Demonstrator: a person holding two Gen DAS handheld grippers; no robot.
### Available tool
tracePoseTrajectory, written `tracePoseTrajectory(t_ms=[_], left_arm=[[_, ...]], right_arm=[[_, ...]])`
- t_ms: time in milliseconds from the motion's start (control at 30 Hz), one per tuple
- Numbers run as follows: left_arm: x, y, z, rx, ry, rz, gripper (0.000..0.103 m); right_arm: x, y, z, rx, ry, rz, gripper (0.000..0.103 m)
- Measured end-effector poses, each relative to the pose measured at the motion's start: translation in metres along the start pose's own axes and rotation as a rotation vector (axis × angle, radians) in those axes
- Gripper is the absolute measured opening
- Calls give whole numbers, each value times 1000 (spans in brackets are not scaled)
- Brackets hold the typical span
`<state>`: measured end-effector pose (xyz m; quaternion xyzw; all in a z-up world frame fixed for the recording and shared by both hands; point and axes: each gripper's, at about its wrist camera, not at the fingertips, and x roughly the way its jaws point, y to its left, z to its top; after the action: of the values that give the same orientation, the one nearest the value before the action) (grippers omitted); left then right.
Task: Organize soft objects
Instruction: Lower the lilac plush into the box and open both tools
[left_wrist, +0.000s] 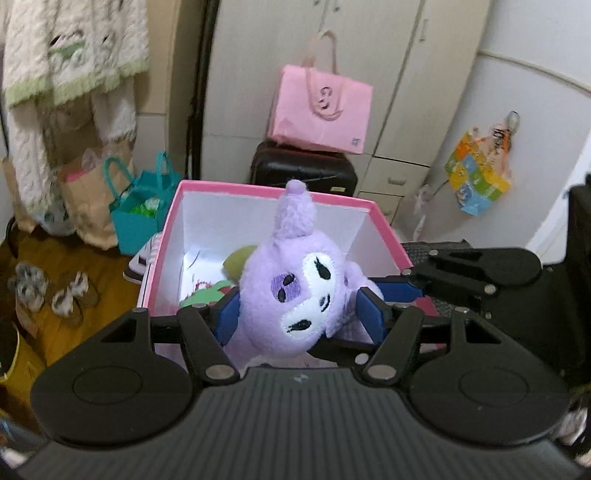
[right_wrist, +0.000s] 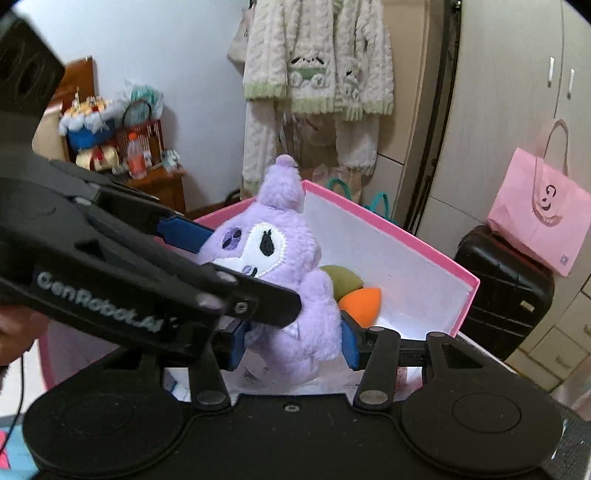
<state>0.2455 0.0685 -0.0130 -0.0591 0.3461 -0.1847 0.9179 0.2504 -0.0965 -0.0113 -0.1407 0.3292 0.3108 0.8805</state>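
Hanging over the open pink box (right_wrist: 458, 291), the purple plush toy (left_wrist: 295, 295) looks light, squashy and easily dented, so a grip across its stuffed head or torso should hold better than one on the thin ear. The left gripper (left_wrist: 299, 314) clasps its head from both sides, blue pads (left_wrist: 371, 314) pressed into the fur. The right gripper (right_wrist: 293, 343) pinches the body lower down, seemingly with firm contact, though the fur hides the pad faces. Below, a green and an orange soft piece (right_wrist: 360, 301) lie in the box.
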Motion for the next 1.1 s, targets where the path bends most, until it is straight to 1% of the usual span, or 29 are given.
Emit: tracePoseTrajectory(t_ms=[67, 133, 200, 333, 433, 533, 633, 700, 767, 833, 900, 1000, 1100], left_arm=[[0, 0, 0, -4, -26, 38, 67], [-5, -2, -2, 14, -67, 109, 69], [-12, -4, -5, 34, -96, 138, 72], [-29, 0, -13, 4, -84, 112, 72], [-41, -1, -20, 13, -74, 100, 72], [-52, -6, -26, 14, -74, 103, 73], [-60, -15, -32, 24, -73, 95, 75], [-65, -20, -35, 39, -84, 101, 78], [-71, -27, -38, 53, -95, 112, 79], [-77, -33, -41, 62, -102, 113, 83], [-85, -38, -45, 68, -108, 112, 87], [-95, -45, -49, 81, -107, 120, 94], [-104, -52, -53, 99, -101, 134, 97]], right_arm=[[3, -1, 1, -3, 6, -14, 60], [3, -1, -1, 0, 11, -38, 63], [-1, -2, -4, 5, 7, -48, 68], [-12, -3, -13, 9, -21, -81, 69], [-28, -3, -23, 21, -48, -80, 69], [-45, 0, -32, 18, -75, -86, 69], [-61, 6, -37, 20, -100, -88, 69], [-70, 9, -40, 24, -112, -93, 69], [-79, 14, -43, 21, -119, -99, 69], [-88, 20, -47, 15, -125, -109, 72], [-97, 24, -51, 13, -127, -119, 72], [-113, 29, -57, 13, -132, -138, 73], [-128, 33, -62, 18, -142, -155, 75]])
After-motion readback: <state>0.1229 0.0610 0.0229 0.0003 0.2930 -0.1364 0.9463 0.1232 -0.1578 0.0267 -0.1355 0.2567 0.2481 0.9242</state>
